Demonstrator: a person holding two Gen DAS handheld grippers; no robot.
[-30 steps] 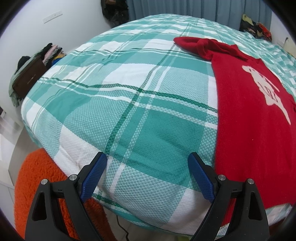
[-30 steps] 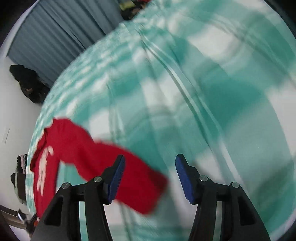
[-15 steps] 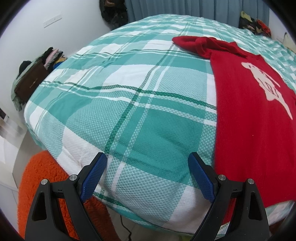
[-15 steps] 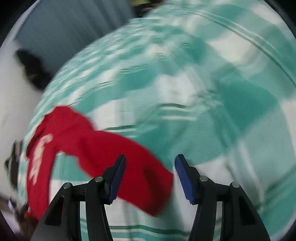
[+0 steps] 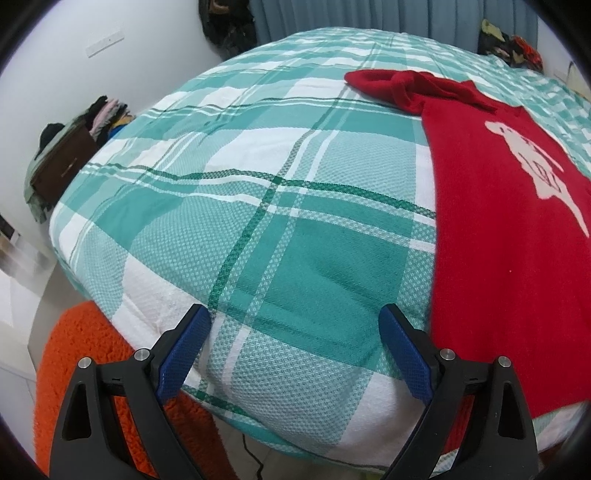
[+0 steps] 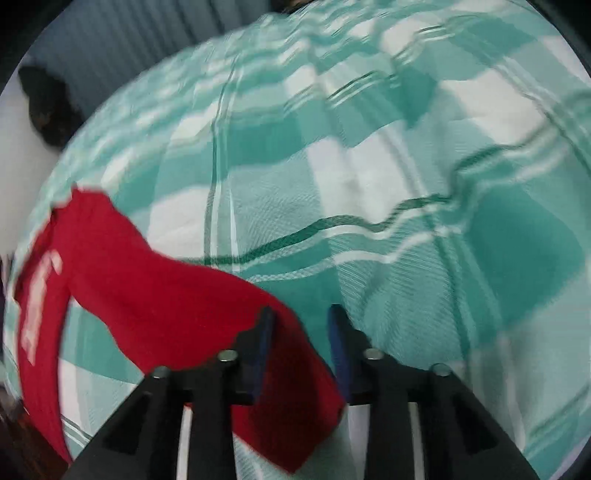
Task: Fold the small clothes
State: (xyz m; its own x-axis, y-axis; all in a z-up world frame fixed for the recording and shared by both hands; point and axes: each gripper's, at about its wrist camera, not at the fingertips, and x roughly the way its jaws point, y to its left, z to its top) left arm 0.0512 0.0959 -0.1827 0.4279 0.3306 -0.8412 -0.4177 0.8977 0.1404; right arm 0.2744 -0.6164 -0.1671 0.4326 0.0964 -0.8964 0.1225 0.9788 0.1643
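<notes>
The red knit sweater (image 5: 498, 236) lies flat on the teal plaid bedspread (image 5: 258, 206), its sleeve running lengthwise between the half-closed right gripper (image 6: 300, 325), seemingly not yet pinched, nearer than the left gripper (image 5: 295, 338), spread wide and empty.

Before me lies a bed under a green-and-white checked bedspread (image 5: 280, 206), its corner hanging over an orange shaggy rug (image 5: 74, 373) on the floor. Off to my left a brown cabinet (image 5: 62, 170) stands against the white wall (image 5: 74, 74), with clothes piled (image 5: 107, 114) on top. Grey-blue curtains (image 5: 369, 14) hang beyond the bed's far end.
</notes>
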